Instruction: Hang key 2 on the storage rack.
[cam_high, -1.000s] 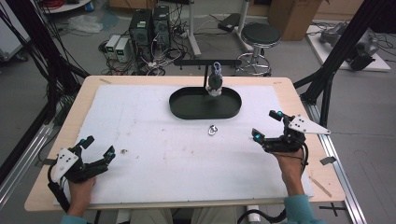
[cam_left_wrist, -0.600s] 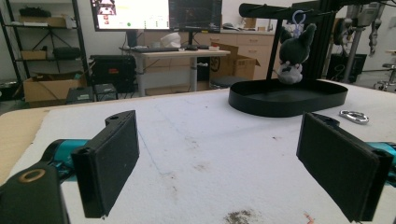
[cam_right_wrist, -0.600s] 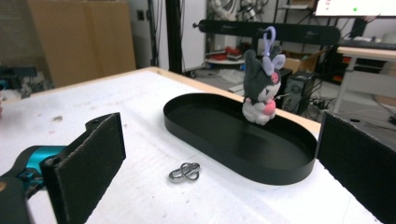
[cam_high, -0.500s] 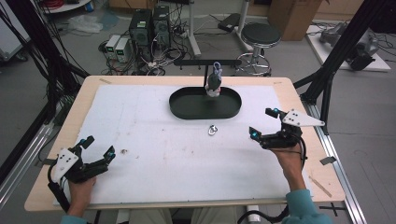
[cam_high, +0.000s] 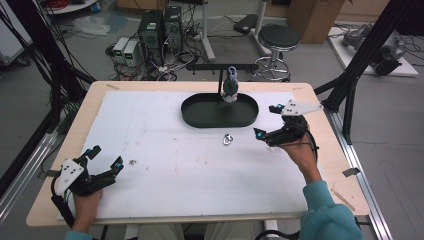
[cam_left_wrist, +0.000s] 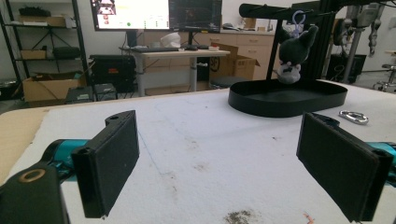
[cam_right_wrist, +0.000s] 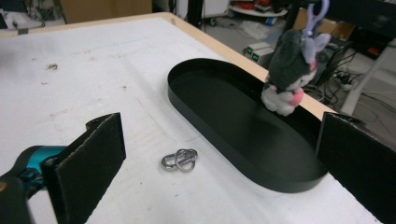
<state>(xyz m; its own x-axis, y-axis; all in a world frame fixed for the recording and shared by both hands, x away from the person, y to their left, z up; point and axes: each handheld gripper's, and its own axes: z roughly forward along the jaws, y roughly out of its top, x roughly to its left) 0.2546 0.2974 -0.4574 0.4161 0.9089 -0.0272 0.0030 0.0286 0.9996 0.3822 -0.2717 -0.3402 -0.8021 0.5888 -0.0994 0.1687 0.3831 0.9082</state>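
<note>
A small silver carabiner (cam_high: 228, 139) lies on the white mat just in front of a black oval tray (cam_high: 207, 112). A grey plush toy (cam_high: 230, 88) hangs by a purple clip from a black stand over the tray's far side. My right gripper (cam_high: 266, 121) hovers open just right of the carabiner, which lies between and ahead of its jaws (cam_right_wrist: 180, 159), with the tray (cam_right_wrist: 224, 107) and plush (cam_right_wrist: 286, 70) beyond. My left gripper (cam_high: 105, 156) rests open and empty at the near left corner, looking toward the tray (cam_left_wrist: 280, 100), plush (cam_left_wrist: 292, 56) and carabiner (cam_left_wrist: 353, 117).
The white mat (cam_high: 165, 130) covers most of the wooden table. A small dark stain (cam_high: 132, 161) marks it near the left gripper. Black frame poles stand at both table sides; a stool (cam_high: 280, 37) and computers sit on the floor behind.
The right gripper has moved forward and a little left, closer to the carabiner and the tray. The left gripper has stayed put.
</note>
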